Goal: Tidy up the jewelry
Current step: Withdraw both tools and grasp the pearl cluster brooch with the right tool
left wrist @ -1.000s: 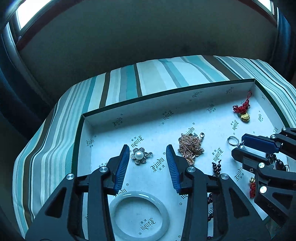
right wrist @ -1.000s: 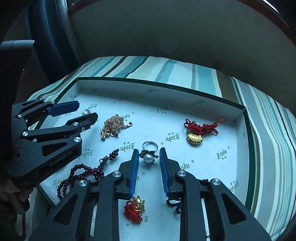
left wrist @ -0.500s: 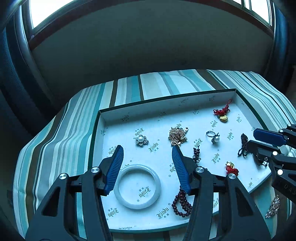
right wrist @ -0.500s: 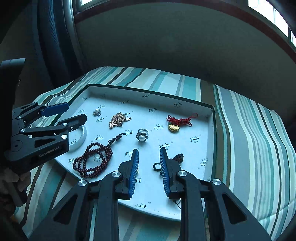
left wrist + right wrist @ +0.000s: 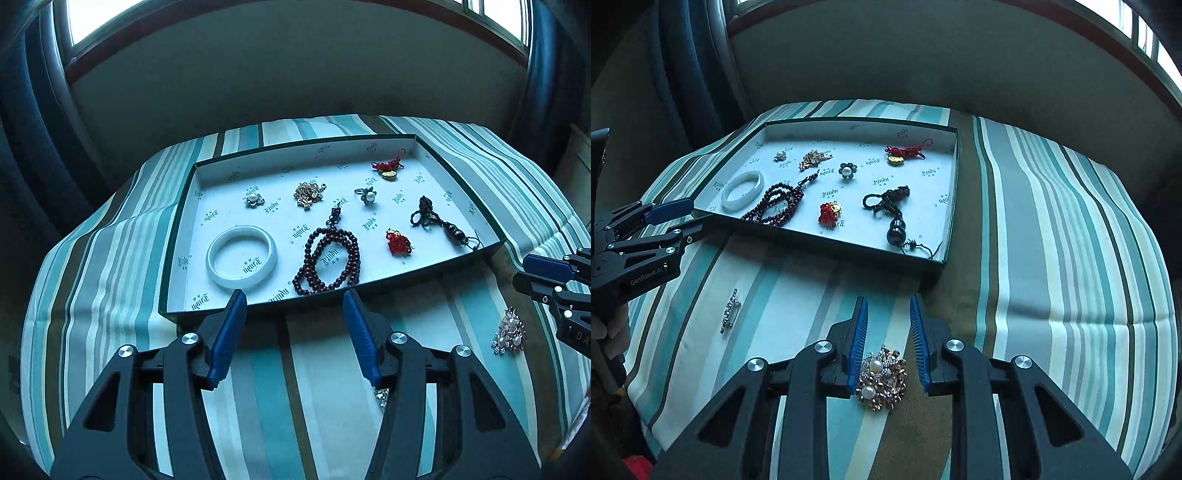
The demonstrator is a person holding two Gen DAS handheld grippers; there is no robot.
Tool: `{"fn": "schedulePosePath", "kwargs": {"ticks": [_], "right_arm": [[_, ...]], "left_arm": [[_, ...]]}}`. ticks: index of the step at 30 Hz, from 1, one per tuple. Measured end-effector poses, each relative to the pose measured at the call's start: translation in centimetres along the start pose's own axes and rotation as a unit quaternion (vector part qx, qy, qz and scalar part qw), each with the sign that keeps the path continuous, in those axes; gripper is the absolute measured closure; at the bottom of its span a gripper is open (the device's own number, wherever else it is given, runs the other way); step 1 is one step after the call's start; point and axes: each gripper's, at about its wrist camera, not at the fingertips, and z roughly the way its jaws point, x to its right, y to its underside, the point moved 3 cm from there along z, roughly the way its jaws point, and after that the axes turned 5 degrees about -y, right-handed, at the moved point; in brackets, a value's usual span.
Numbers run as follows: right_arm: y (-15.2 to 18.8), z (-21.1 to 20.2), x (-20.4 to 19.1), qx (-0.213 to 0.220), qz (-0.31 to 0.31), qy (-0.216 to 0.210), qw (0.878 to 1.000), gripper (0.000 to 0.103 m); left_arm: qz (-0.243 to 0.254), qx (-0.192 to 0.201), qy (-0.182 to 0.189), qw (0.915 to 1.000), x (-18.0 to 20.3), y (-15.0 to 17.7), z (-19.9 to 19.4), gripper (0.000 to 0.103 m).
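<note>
Both views are dim with a cold blue-green cast. Daylight enters only through the windows [image 5: 107, 22] along the top edge, which blow out to plain white, while the wall [image 5: 295, 74] below them sits in deep shade. The white tray floor [image 5: 436, 218] is the brightest lit area and shows no harsh glare; the tray wall [image 5: 827, 249] throws a soft, short shadow on the striped cloth [image 5: 1071, 240]. Fisheye bending curves the stripes and window frames strongly, and the corners fall off to black. Focus is fairly sharp in the centre and softens toward the rim
</note>
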Motion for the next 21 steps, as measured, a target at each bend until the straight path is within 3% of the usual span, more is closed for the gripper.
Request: {"fn": "schedulePosePath", "kwargs": {"ticks": [9,21], "right_arm": [[3.5,-0.2,-0.3,-0.020,0.012,-0.010,1.000,0.079],[4.2,0.6,-0.6,-0.032,0.014,-0.018,0.999,0.078]], "left_arm": [[0.008,-0.025,-0.011,0.9996,0.4,3.8,-0.9,0.049],[0.007,-0.037,-0.010,0.9993,0.8,5.3,-1.2,0.049]]}}
